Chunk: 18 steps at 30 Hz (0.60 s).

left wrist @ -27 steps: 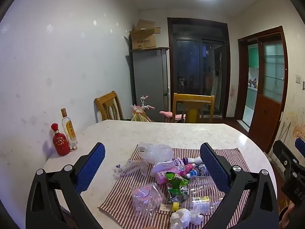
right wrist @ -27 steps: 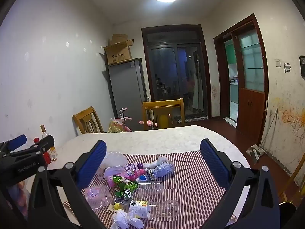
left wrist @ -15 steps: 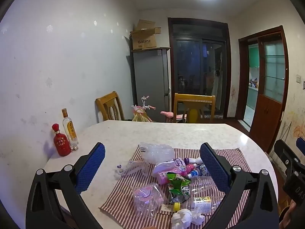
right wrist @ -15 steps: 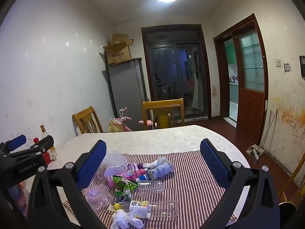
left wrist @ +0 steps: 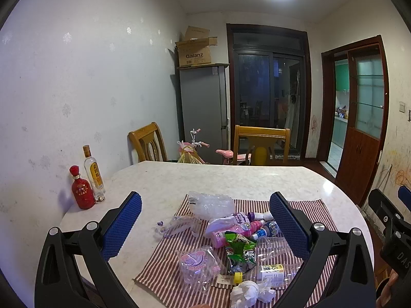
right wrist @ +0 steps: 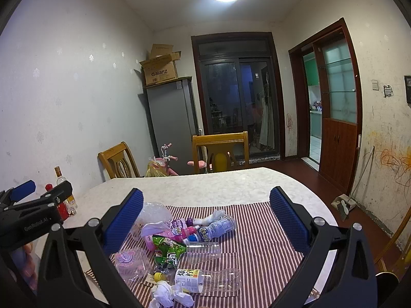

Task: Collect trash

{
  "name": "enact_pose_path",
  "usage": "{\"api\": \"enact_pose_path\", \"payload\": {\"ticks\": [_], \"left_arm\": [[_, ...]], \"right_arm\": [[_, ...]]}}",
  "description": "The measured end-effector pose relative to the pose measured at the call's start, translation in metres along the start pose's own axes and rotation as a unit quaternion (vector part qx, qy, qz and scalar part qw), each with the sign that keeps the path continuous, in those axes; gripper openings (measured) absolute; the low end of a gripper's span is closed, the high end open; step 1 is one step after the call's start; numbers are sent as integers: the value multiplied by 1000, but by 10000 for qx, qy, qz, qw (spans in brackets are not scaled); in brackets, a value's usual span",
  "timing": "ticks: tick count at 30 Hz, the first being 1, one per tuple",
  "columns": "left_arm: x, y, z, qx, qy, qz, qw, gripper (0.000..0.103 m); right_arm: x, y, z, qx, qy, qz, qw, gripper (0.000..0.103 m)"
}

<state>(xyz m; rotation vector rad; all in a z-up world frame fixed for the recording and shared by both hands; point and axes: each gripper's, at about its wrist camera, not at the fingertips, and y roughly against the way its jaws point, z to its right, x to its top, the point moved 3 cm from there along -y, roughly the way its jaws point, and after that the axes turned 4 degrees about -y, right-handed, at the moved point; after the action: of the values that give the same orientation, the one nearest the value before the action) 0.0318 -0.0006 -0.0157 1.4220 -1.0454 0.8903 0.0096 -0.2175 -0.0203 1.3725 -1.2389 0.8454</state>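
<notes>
A heap of trash lies on a red-striped cloth (left wrist: pixel 318 205) (right wrist: pixel 257 231): a clear bottle with a yellow cap (left wrist: pixel 269 273) (right wrist: pixel 205 279), crumpled white tissue (left wrist: pixel 250 292) (right wrist: pixel 169 294), a green snack wrapper (left wrist: pixel 241 247) (right wrist: pixel 167 249), a pink bottle (left wrist: pixel 231 232) (right wrist: pixel 174 232), a clear cup (right wrist: pixel 203 250), a clear plastic bag (left wrist: pixel 210 204) (right wrist: pixel 154 213). My left gripper (left wrist: pixel 205 228) hovers open above the heap, nothing between its fingers. My right gripper (right wrist: pixel 205 227) is open too, to the right of the left one, empty.
A red bottle (left wrist: pixel 81 191) and a clear liquor bottle (left wrist: pixel 93 173) stand by the wall at the table's left. Two wooden chairs (left wrist: pixel 260 143) (right wrist: pixel 117 160) sit behind the marble table (left wrist: pixel 205 177). A grey fridge (right wrist: pixel 173 123) and a kitchen doorway (right wrist: pixel 313 107) lie beyond.
</notes>
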Motion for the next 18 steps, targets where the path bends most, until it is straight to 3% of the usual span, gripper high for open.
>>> {"api": "enact_pose_path", "payload": {"ticks": [18], "left_arm": [[0, 0, 0, -6, -7, -8, 10000, 97]], "right_arm": [[-2, -3, -3, -11, 26, -23, 10000, 98]]}}
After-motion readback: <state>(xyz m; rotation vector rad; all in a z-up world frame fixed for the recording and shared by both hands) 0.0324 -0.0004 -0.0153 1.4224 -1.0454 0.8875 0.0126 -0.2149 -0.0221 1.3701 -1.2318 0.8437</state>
